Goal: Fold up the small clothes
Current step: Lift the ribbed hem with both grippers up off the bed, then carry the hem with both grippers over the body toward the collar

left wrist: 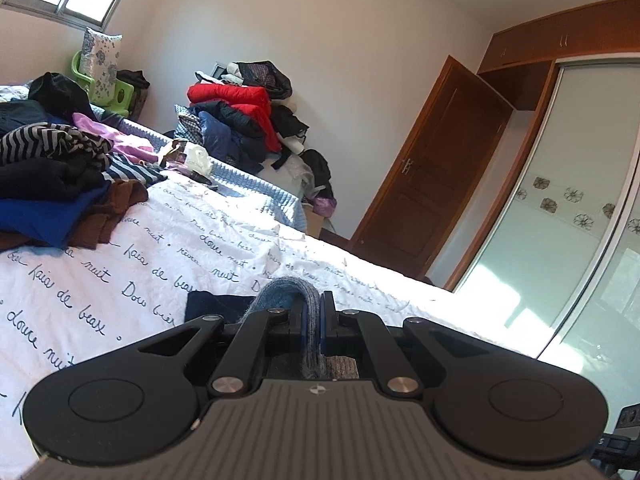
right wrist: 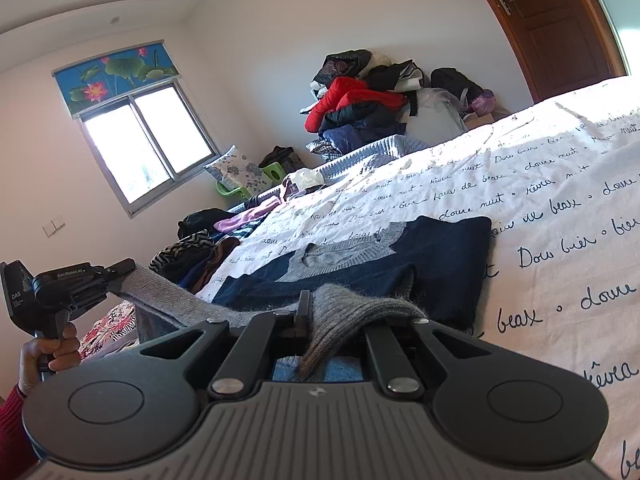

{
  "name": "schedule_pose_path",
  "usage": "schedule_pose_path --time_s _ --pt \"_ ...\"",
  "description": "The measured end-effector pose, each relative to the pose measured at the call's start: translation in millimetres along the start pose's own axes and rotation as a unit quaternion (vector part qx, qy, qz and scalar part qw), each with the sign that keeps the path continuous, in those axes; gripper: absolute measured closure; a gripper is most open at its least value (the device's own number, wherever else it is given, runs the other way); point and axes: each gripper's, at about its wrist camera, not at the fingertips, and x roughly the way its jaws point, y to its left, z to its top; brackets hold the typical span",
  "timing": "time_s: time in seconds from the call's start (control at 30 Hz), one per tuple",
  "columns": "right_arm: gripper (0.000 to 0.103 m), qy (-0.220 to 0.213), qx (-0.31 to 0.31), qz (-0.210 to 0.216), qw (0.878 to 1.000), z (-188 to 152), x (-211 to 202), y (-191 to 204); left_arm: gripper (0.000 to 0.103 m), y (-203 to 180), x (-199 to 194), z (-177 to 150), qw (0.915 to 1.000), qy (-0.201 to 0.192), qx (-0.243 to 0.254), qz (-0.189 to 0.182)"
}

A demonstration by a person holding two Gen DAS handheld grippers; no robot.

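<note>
1. Navy-and-grey knit sweater point(right wrist: 436, 256) lying flat on the script-printed bedsheet point(right wrist: 560, 184), grey ribbed hem lifted off it at the near edge.
2. Left gripper point(left wrist: 313, 320) clamped tight on a fold of grey-blue knit; right gripper point(right wrist: 316, 312) likewise closed on grey ribbing (far finger hidden under cloth).
3. From the right wrist view: left gripper point(right wrist: 120, 270) visible in a hand point(right wrist: 50, 350), hem stretched between the two grips.
4. Handling, judged: light, soft, stretchy, fuzzy; no stiffness, likely to sag mid-span and drag on the sheet.
5. Hold points: hem corners as now, pinched deep in the ribbing; thin pinch liable to slip.
6. Unfolded clothes pile point(left wrist: 56, 184) well apart at far left.
</note>
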Motion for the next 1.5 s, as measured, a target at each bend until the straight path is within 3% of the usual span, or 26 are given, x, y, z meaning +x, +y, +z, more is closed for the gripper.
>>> schedule_pose_path --time_s 0.17,0.4,1.5 --pt "0.097 0.004 -0.006 0.000 1.000 4.9 11.9 -1.9 0.097 -9.7 14.1 -2.5 0.9984 0.007 0.035 0.043" --pt "0.097 0.005 -0.036 -0.021 0.999 10.2 26.0 1.9 0.097 -10.8 32.3 -2.8 0.9964 0.015 0.041 0.072" --pt "0.097 -0.015 -0.064 -0.043 0.997 39.7 56.1 -5.1 0.097 -34.4 71.2 26.3 0.9883 0.004 0.101 0.114"
